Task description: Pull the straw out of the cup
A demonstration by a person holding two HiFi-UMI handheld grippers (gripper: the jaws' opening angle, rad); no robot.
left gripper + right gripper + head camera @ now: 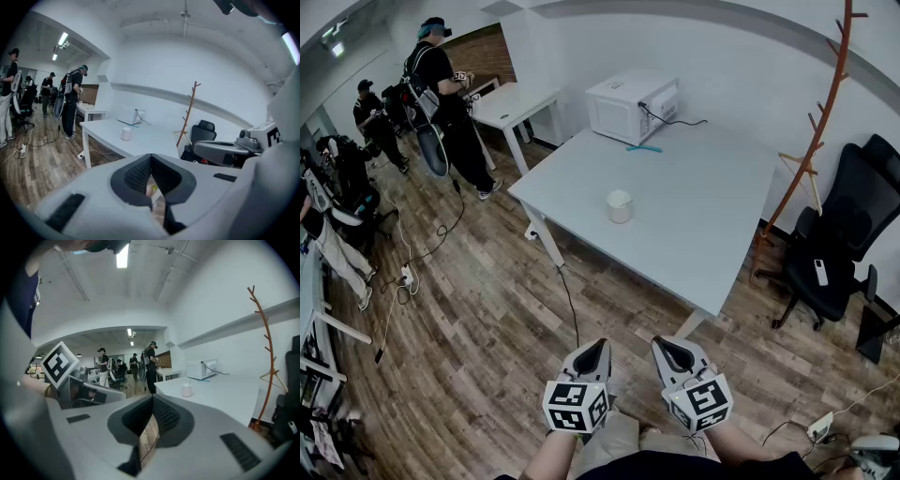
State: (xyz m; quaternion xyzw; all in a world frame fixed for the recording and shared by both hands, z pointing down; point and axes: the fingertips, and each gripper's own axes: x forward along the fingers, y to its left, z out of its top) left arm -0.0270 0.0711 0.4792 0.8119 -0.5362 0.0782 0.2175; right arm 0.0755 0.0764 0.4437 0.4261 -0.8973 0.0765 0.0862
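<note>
A small white cup [620, 205] stands near the middle of the white table [722, 220], far ahead of me. In the right gripper view the cup [187, 390] shows a thin straw [189, 381] sticking up from it. It also appears in the left gripper view as a cup [126, 134] on the table. My left gripper [602, 345] and right gripper [660, 343] are side by side low over the wooden floor, well short of the table. Both point toward the table. The left gripper [151, 157] and right gripper [153, 399] are shut with nothing between the pads.
A white microwave [633, 105] sits at the table's far end with a teal stick [644, 148] lying in front of it. A wooden coat stand [825, 122] and a black office chair [839, 244] stand to the right. People [441, 94] stand far left. A cable [572, 309] runs across the floor.
</note>
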